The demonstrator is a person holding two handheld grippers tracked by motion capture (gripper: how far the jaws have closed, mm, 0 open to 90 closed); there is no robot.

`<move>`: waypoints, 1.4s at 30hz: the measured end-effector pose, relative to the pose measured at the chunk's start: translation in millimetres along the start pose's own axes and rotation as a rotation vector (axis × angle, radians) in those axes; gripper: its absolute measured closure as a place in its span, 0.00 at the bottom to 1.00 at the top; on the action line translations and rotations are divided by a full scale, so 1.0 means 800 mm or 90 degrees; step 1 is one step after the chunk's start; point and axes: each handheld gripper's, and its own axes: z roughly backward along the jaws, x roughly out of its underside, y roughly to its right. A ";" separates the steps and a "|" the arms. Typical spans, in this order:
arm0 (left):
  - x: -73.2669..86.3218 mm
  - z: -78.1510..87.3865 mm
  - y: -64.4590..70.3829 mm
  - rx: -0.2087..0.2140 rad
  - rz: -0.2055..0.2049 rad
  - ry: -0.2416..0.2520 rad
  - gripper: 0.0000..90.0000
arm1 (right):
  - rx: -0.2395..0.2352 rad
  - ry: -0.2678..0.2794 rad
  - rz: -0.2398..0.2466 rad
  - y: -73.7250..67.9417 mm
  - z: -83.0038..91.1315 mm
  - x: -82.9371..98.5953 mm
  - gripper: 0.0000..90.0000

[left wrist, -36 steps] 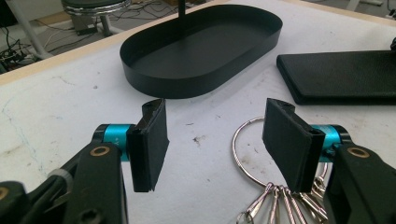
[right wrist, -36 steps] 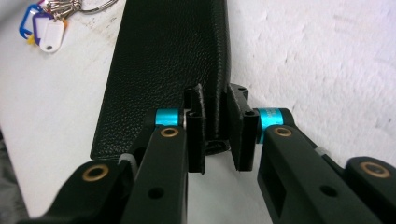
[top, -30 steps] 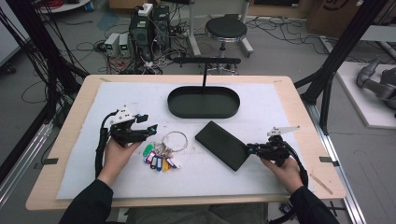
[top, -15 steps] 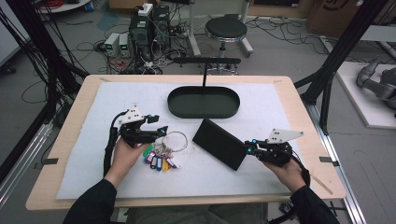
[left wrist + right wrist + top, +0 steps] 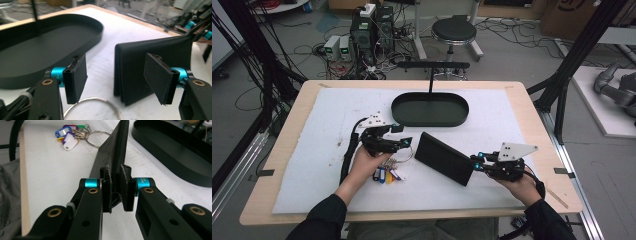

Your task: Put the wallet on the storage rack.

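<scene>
Wooden table (image 5: 532,107) topped with white mat (image 5: 337,115); grey floor strewn with cables (image 5: 312,50); round stool (image 5: 454,31) and electronics boxes (image 5: 368,30) beyond; black frame struts (image 5: 579,55) at sides.

Left claw (image 5: 404,142) agape, right claw (image 5: 474,164) clamped tight
</scene>
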 end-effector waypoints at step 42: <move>0.010 -0.031 0.014 0.172 -0.069 -0.020 0.81 | -0.053 0.004 -0.104 0.017 -0.002 0.013 0.45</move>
